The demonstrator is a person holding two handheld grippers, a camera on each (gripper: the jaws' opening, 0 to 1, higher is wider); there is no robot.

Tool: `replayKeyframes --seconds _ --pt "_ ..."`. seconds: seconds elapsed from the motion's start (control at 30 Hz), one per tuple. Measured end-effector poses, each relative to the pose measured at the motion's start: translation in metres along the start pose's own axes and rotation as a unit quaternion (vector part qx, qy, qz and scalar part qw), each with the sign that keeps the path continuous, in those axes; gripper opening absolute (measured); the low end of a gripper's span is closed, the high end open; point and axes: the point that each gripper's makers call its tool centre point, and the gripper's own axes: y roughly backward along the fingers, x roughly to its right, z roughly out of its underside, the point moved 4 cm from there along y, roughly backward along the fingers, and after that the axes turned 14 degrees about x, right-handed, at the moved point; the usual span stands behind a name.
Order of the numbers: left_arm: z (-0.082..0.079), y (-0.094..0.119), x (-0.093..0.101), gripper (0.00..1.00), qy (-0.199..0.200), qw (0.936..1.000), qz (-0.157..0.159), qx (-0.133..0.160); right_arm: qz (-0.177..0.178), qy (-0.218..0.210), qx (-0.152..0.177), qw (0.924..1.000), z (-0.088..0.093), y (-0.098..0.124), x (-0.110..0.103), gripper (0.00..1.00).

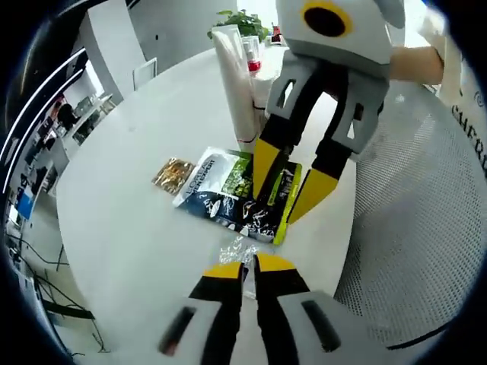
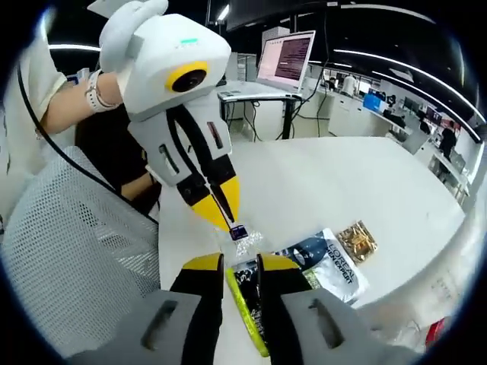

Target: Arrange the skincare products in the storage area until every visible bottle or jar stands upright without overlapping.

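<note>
A green-and-black pouch (image 1: pixel 262 199) lies flat on the round white table (image 1: pixel 129 228), overlapping a white-and-blue pouch (image 1: pixel 207 182). My right gripper (image 1: pixel 275 210) comes down from the upper right; its jaws stand apart, straddling the green pouch's edge (image 2: pixel 245 300). In the right gripper view its own jaws (image 2: pixel 240 262) rise on either side of that edge. My left gripper (image 1: pixel 249 266) is shut on a small clear sachet (image 1: pixel 237 249) with a dark square (image 2: pixel 239 232) in it, held just above the table beside the pouches. A white tube (image 1: pixel 232 84) stands upright behind them.
A small gold packet (image 1: pixel 173 175) lies left of the pouches. A red-capped bottle (image 1: pixel 253 62) and a plant (image 1: pixel 242 19) stand at the table's far side. A white mesh chair (image 1: pixel 426 228) is close to the table edge. A laptop (image 2: pixel 285 57) sits on a desk beyond.
</note>
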Motion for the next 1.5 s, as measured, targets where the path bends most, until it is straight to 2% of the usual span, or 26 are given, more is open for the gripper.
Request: replayKeyframes --seconds 0.2,0.3,0.43,0.57,0.67,0.8,0.87,1.03,1.13,1.2,1.5 --pt "-0.013 0.009 0.006 0.07 0.023 0.9992 -0.029 0.013 0.02 -0.011 0.002 0.9997 -0.006 0.026 -0.002 0.19" --pt "-0.019 0.013 0.008 0.14 0.034 0.9983 -0.039 0.027 0.031 -0.011 0.002 0.9995 -0.008 0.041 -0.004 0.21" --pt "-0.022 0.019 0.009 0.18 0.036 0.9977 -0.05 0.029 0.051 -0.015 -0.002 0.9986 -0.009 0.06 -0.003 0.25" --pt "-0.028 0.027 0.016 0.28 0.033 0.9975 -0.05 0.038 0.068 -0.019 -0.008 0.9974 -0.009 0.079 -0.004 0.31" --pt "-0.033 0.032 0.018 0.31 0.045 0.996 -0.057 0.051 0.083 -0.026 -0.001 0.9962 -0.012 0.095 -0.006 0.32" --pt "-0.038 0.038 0.02 0.37 0.058 0.9942 -0.067 0.06 0.105 -0.03 -0.005 0.994 -0.013 0.11 -0.006 0.43" --pt "-0.038 0.041 0.021 0.42 0.041 0.9946 -0.08 0.052 0.124 -0.028 -0.009 0.9919 -0.014 0.119 -0.004 0.49" --pt "-0.039 0.043 0.025 0.47 0.054 0.9936 -0.08 0.059 0.164 -0.042 -0.023 0.9854 -0.009 0.132 0.003 0.64" --pt "-0.039 0.045 0.027 0.57 0.064 0.9926 -0.086 0.058 0.181 -0.043 -0.029 0.9821 -0.007 0.138 0.007 0.74" --pt "-0.038 0.047 0.03 0.63 0.053 0.9935 -0.085 0.054 0.192 -0.047 -0.031 0.9797 -0.004 0.142 0.009 0.79" --pt "-0.039 0.051 0.032 0.77 0.075 0.9892 -0.101 0.076 0.205 -0.055 -0.033 0.9765 0.003 0.154 0.006 0.88"
